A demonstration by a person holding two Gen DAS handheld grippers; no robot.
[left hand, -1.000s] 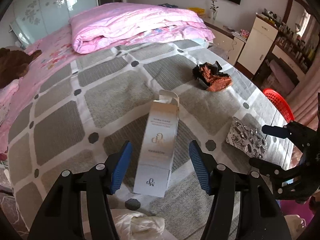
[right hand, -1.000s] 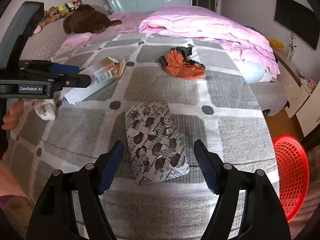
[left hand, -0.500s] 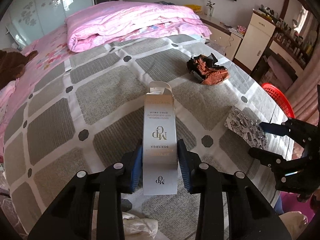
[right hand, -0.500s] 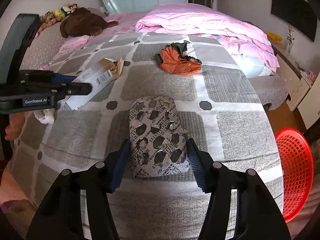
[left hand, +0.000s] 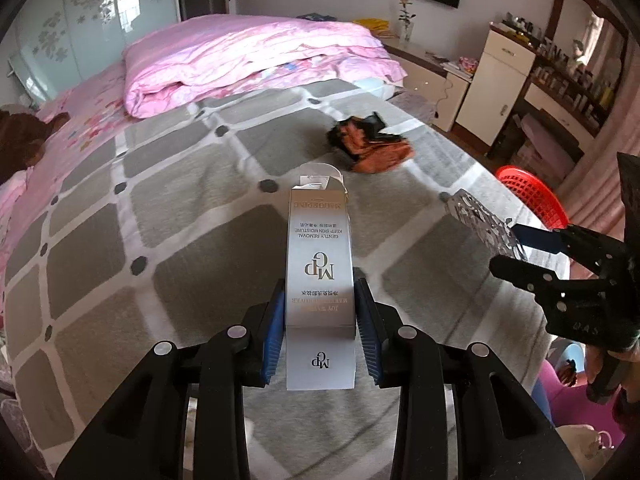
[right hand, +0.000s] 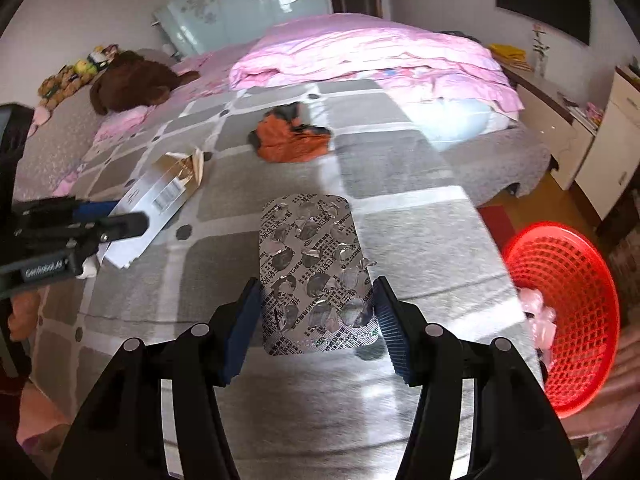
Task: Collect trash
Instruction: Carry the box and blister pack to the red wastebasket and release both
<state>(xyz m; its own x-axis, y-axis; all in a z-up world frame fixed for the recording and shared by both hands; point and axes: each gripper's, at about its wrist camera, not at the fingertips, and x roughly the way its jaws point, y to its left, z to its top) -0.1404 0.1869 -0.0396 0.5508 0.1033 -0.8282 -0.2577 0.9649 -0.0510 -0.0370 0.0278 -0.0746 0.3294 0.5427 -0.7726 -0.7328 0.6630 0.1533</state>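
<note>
Between left tongs [left hand: 320,336]: carton [left hand: 320,264], clamped.

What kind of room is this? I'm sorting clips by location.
A bedroom, most likely: a bed with a pink duvet, a mirrored dresser crowded with bottles, and a wardrobe with frosted sliding doors.

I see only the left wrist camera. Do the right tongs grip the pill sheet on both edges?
Observer: Yes. The right tongs are shut on the blister sheet, one pad against each long edge.
Operator: Is the red basket empty? I see only its rim.
Observer: No. The red basket holds crumpled pink material.
Operator: Which face of my box carries the barcode?
Observer: The side of the white box facing the right camera, just beyond the left tongs.
</note>
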